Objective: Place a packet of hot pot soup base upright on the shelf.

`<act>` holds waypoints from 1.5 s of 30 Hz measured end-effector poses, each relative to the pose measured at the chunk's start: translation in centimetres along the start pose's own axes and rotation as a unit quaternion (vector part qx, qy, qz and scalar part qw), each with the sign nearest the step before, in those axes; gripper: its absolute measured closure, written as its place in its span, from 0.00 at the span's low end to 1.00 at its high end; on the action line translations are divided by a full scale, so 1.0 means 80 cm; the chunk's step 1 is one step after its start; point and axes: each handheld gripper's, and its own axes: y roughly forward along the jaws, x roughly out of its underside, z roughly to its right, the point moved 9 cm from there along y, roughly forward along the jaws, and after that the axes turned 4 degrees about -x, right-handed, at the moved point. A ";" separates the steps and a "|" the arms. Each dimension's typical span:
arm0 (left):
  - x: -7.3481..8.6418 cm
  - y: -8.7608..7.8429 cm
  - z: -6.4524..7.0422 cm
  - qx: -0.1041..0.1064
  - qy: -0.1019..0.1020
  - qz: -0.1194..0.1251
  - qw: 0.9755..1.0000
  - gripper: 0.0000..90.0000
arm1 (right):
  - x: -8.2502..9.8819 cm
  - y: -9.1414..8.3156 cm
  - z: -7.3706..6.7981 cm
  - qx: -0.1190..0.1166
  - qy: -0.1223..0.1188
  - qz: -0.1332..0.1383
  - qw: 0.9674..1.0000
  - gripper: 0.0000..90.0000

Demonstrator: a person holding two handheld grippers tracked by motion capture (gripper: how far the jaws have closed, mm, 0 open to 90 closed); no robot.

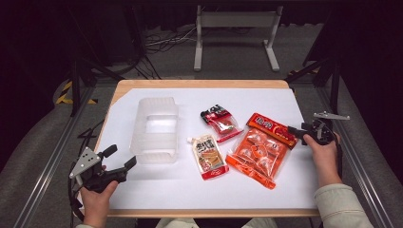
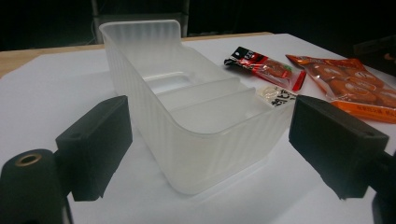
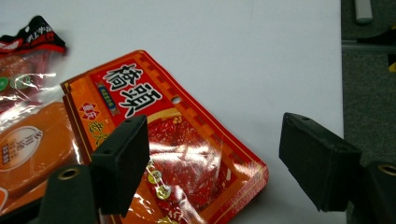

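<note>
A translucent plastic box (image 1: 155,129) stands left of centre on the white sheet, and it is empty (image 2: 187,107). To its right lie a small red-and-black packet (image 1: 220,122), a white-and-orange pouch (image 1: 208,156) and a large orange bag (image 1: 259,149). My left gripper (image 1: 120,156) is open near the front left corner, its jaws pointing at the box's near end (image 2: 210,140). My right gripper (image 1: 295,133) is open and hovers over the orange bag's red header corner (image 3: 187,154). Its jaws straddle that corner (image 3: 217,158) without pressing on it.
The white sheet (image 1: 266,190) covers a wooden table whose rim (image 1: 199,84) shows at the back. The right table edge (image 3: 343,70) is close to the right gripper. A metal stand (image 1: 235,33) and cables sit on the floor beyond.
</note>
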 end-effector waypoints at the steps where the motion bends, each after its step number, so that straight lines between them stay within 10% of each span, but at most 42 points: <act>1: 0.000 0.000 0.000 0.001 0.001 0.000 1.000 0.16 | 0.002 0.001 0.001 0.002 0.003 -0.004 1.000 0.28; 14: 0.003 0.005 0.008 0.003 0.018 -0.012 1.000 0.16 | 0.019 0.012 -0.001 -0.045 0.036 -0.034 0.998 0.30; 23: 0.004 0.006 0.011 0.003 0.024 -0.015 1.000 0.16 | 0.008 -0.003 -0.017 -0.095 0.071 -0.001 0.993 0.42; 37: 0.007 0.011 0.019 0.010 0.034 -0.024 0.999 0.16 | 0.015 -0.015 -0.035 -0.151 0.005 -0.002 0.988 0.62; 45: 0.008 0.015 0.024 0.016 0.041 -0.027 0.999 0.15 | 0.017 0.010 -0.034 -0.130 -0.051 0.003 0.990 0.53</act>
